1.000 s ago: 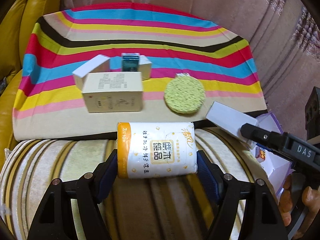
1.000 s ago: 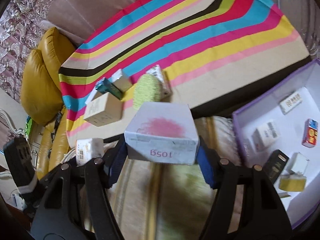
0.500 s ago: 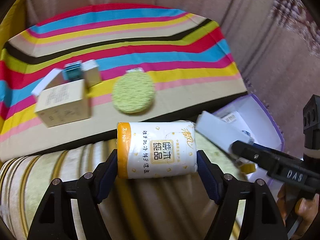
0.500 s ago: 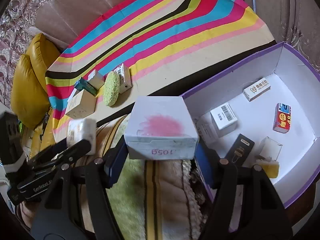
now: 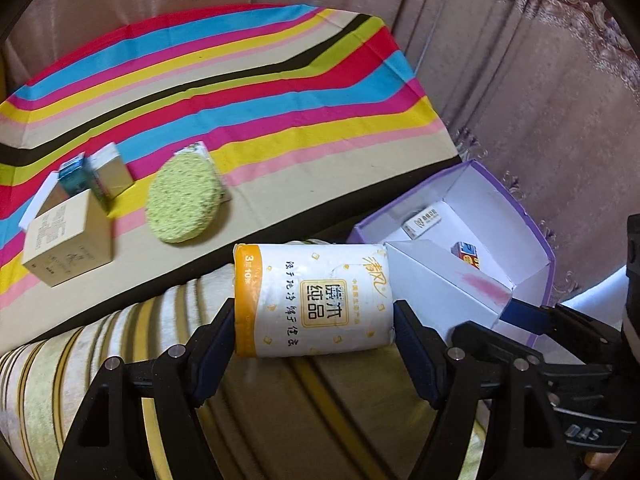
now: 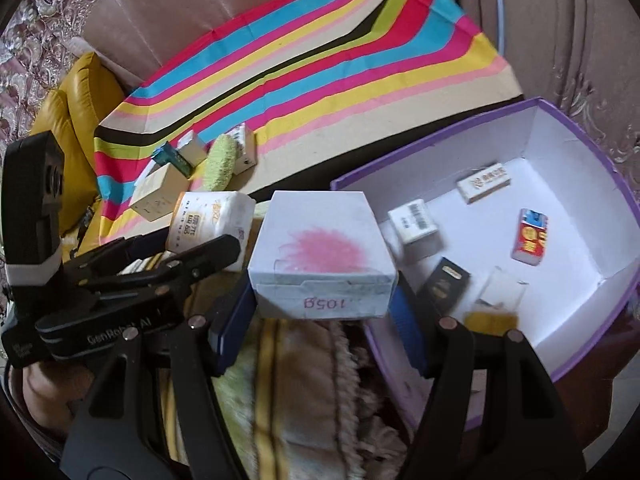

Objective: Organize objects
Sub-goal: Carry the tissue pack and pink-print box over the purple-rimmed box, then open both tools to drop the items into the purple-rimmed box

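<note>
I hold two things: one tissue pack [image 5: 312, 300] in my left gripper [image 5: 314, 336] and one white box with a pink smudge [image 6: 324, 256] in my right gripper [image 6: 324, 312]. One purple storage box [image 6: 592, 152] contains about six small items. On the one striped cloth [image 5: 240, 92] sit four small boxes and one round green sponge [image 5: 184, 200].

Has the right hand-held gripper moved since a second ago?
Yes. The right hand-held gripper, holding the white box, swung from the striped cloth toward the purple bin.
</note>
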The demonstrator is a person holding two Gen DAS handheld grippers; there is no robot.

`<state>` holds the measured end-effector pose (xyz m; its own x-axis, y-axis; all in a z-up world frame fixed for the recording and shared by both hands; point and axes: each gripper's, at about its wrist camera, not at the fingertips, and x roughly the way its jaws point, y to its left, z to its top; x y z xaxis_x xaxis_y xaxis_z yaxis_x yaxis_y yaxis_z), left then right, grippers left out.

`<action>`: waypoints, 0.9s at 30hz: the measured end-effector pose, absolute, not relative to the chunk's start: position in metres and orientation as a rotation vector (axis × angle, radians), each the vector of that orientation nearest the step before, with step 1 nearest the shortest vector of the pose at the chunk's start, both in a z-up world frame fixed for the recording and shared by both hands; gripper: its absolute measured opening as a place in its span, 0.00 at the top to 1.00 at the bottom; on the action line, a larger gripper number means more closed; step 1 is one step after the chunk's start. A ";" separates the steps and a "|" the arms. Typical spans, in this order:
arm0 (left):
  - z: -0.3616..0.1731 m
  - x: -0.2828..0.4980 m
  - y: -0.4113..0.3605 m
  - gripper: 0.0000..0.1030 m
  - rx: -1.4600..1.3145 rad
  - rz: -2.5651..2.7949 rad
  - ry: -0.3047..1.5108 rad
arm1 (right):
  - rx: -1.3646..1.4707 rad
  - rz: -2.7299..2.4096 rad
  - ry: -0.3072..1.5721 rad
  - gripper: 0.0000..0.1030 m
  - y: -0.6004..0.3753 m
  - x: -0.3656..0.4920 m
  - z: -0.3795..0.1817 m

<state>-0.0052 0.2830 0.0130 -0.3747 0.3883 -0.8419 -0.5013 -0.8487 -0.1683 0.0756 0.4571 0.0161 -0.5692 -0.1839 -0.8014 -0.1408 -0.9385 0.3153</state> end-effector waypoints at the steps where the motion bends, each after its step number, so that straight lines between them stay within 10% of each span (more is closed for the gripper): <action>1: 0.013 -0.005 0.287 0.27 -1.320 2.223 0.164 | 1.459 -2.718 -0.545 0.33 0.462 0.077 0.014; 27: 0.009 -0.003 0.368 0.19 -1.275 2.005 0.153 | 1.699 -3.044 -0.528 0.24 0.549 0.095 -0.001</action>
<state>-0.0026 0.3682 0.0090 -0.2296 0.5214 -0.8219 -0.6401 -0.7170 -0.2760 0.0952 0.5495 -0.0010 -0.4795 0.1850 -0.8578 -0.4630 -0.8838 0.0682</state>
